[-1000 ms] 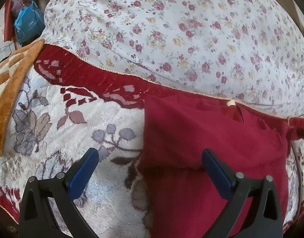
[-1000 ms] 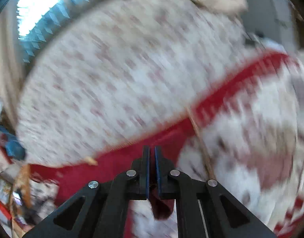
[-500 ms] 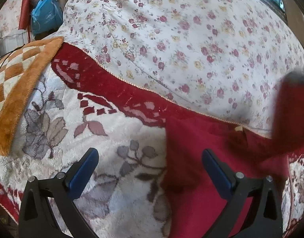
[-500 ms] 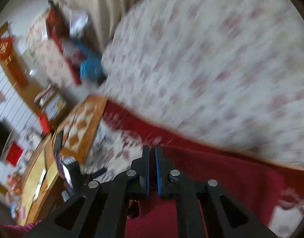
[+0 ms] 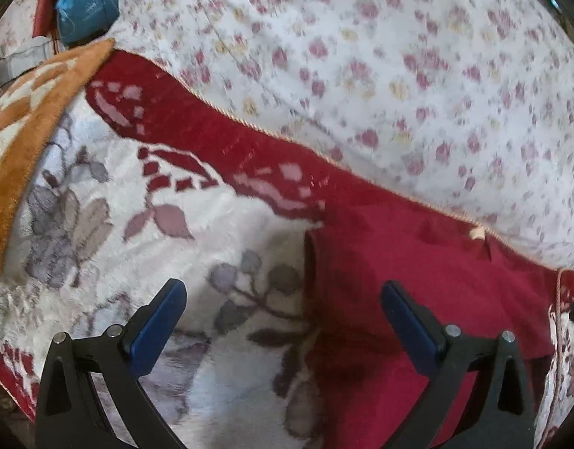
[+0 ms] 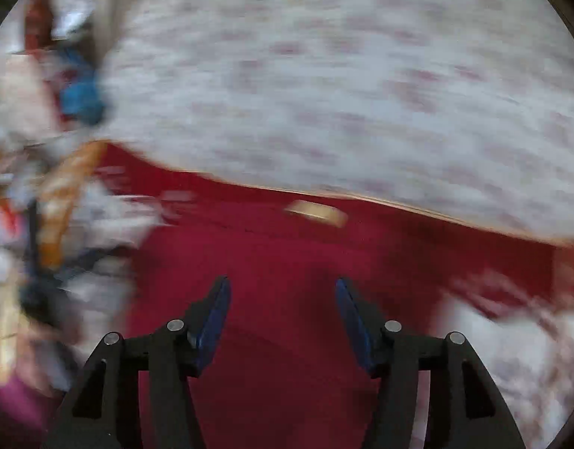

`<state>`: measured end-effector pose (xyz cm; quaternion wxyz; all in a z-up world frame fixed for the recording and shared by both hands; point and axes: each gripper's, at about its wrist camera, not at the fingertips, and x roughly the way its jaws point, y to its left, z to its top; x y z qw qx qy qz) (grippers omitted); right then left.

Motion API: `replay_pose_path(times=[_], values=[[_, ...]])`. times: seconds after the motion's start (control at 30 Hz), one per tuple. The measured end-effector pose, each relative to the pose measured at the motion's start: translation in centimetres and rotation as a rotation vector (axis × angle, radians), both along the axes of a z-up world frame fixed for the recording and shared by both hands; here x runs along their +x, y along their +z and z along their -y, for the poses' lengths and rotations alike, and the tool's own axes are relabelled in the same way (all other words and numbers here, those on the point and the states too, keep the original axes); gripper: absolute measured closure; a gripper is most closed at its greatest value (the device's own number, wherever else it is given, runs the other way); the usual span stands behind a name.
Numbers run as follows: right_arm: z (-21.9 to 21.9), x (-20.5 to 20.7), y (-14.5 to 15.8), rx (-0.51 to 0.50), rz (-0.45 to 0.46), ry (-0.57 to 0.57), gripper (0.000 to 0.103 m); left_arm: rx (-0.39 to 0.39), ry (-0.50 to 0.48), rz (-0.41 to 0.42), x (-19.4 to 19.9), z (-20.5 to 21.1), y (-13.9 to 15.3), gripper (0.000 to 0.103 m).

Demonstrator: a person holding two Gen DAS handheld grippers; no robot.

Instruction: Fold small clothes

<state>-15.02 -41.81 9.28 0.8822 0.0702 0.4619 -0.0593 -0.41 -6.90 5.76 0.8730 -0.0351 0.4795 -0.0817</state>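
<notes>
Blanket [image 5: 227, 273], plush and floral, carries the garment [image 5: 417, 299], dark red, lying flat against the blanket's red border. Judged light, limp and non-slip; best taken at a corner or hem. Left gripper [image 5: 283, 318] wide, empty. Right gripper [image 6: 283, 318] opening above the garment, nothing between its jaws.

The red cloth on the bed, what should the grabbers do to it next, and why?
Probably the left gripper should slide over and pinch the red cloth's near left edge. It is open and straddles that edge, pressing nothing. The right gripper is opening above the cloth, nothing between its pads.
</notes>
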Motion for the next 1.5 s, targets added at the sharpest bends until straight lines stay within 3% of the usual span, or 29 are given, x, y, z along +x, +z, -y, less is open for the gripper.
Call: replay_pose_path(times=[0.1, 0.17, 0.27, 0.3, 0.4, 0.43, 0.5, 0.6, 0.63, 0.67, 0.73, 0.8, 0.87, 0.93, 1.0, 1.17, 1.27, 1.3, 1.37, 1.5], values=[[6.1, -3.9, -1.7, 0.089, -0.011, -0.166, 0.040, 0.029, -0.005, -0.008, 0.0, 0.7, -0.6, 0.000], [7.7, -4.7, -2.4, 0.168, -0.001, -0.208, 0.040, 0.043, -0.008, -0.005, -0.1, 1.0, -0.8, 0.000], [7.1, -4.0, -2.8, 0.201, 0.029, -0.192, 0.038, 0.051, -0.011, 0.002, -0.1, 1.1, -0.7, 0.000], [6.7, -3.3, -3.3, 0.213, 0.020, -0.178, 0.031, 0.056, -0.011, 0.006, -0.1, 1.1, -0.7, 0.000], [4.5, -0.4, -5.7, 0.204, -0.064, -0.145, 0.031, 0.062, -0.008, 0.007, 0.0, 1.0, -0.6, 0.000], [4.1, -0.1, -6.3, 0.174, -0.084, -0.136, 0.055, 0.060, -0.005, 0.009, 0.1, 0.9, -0.6, 0.000], [3.5, 0.1, -6.6, 0.054, -0.096, -0.124, 0.086, 0.053, 0.002, 0.010, 0.2, 0.6, -0.4, 0.000], [6.3, -2.0, -5.3, 0.105, -0.029, -0.183, 0.090, 0.038, 0.014, 0.025, 0.1, 0.2, 0.1, 0.000], [7.4, -3.0, -5.4, 0.079, -0.018, -0.231, 0.100, 0.036, 0.019, 0.034, 0.1, 0.0, 0.3, 0.000], [8.5, -3.7, -6.0, 0.055, -0.037, -0.284, 0.101, 0.035, 0.025, 0.039, 0.1, 0.0, 0.4, 0.000], [10.0, -4.6, -7.6, 0.098, -0.089, -0.321, 0.101, 0.029, 0.021, 0.028, 0.2, 0.1, 0.3, 0.000], [10.2, -5.7, -7.2, 0.191, -0.050, -0.315, 0.101, 0.034, 0.009, 0.022, 0.1, 0.4, 0.1, 0.000], [9.8, -6.1, -5.7, 0.153, 0.000, -0.321, 0.096, 0.048, 0.005, 0.032, -0.2, 0.6, 0.1, 0.000], [9.0, -5.4, -4.4, 0.135, 0.036, -0.296, 0.081, 0.039, -0.005, 0.033, -0.3, 0.9, 0.1, 0.000], [7.5, -3.8, -3.6, 0.148, 0.059, -0.242, 0.073, 0.034, -0.027, 0.035, -0.5, 1.4, 0.0, 0.000], [5.0, 1.8, -5.7, 0.109, 0.009, -0.162, 0.073, 0.136, -0.077, 0.015, -0.3, 3.3, -1.5, 0.000], [6.2, 3.7, -8.4, 0.013, -0.043, -0.232, 0.083, 0.150, -0.078, -0.019, 0.1, 3.4, -2.6, 0.000], [6.9, 3.7, -8.7, 0.043, -0.029, -0.244, 0.083, 0.150, -0.079, -0.031, 0.2, 3.4, -2.9, 0.000], [7.8, 3.1, -8.0, 0.100, -0.027, -0.269, 0.083, 0.137, -0.071, -0.037, 0.2, 3.1, -3.0, 0.000], [6.5, 0.2, -5.0, 0.091, 0.009, -0.213, 0.072, 0.138, -0.069, -0.039, 0.2, 3.1, -2.9, 0.000]])
